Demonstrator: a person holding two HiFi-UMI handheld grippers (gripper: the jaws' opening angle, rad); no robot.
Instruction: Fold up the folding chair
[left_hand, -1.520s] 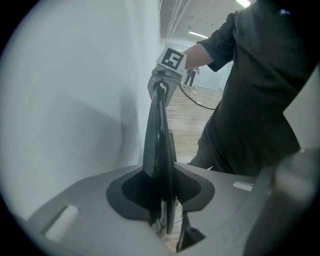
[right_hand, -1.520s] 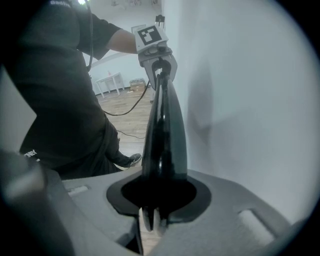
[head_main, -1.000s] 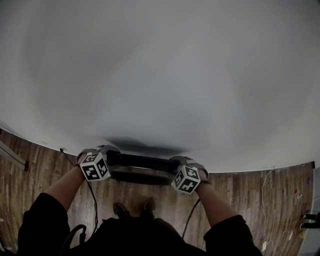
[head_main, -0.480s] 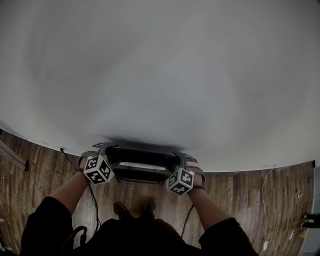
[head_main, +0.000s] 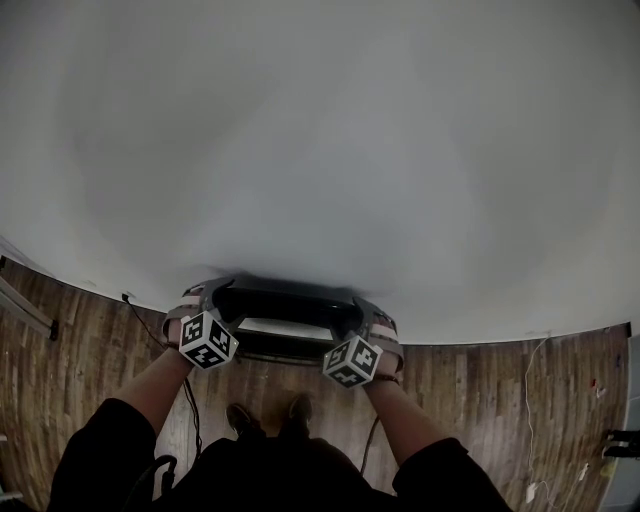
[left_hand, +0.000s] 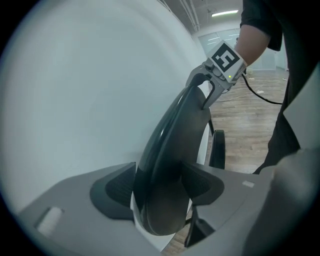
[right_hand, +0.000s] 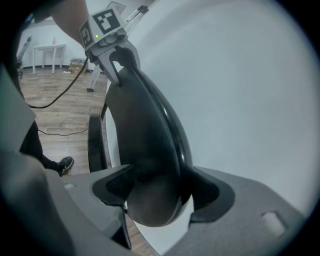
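The folded chair stands upright between me and the white wall (head_main: 320, 150). Its black backrest (head_main: 285, 300) runs across the top, and both grippers hold it by the ends. My left gripper (head_main: 215, 297) has the left end (left_hand: 175, 130) between its pads (left_hand: 120, 185). My right gripper (head_main: 358, 312) has the right end (right_hand: 145, 125) between its own. Both sets of jaws have just been opening wider, and the backrest still fills each gap with no space showing at the pads. The folded seat's edge (left_hand: 217, 147) hangs below.
Wooden floor (head_main: 480, 380) runs along the foot of the wall. Cables (head_main: 185, 400) trail by the person's shoes (head_main: 240, 418). A white cord (head_main: 530, 380) lies at the right. A table (right_hand: 47, 49) stands far back in the room.
Both marker cubes have drawn nearer to each other and lower in the head view. The backrest has tipped toward the wall, and more of the chair's top now shows.
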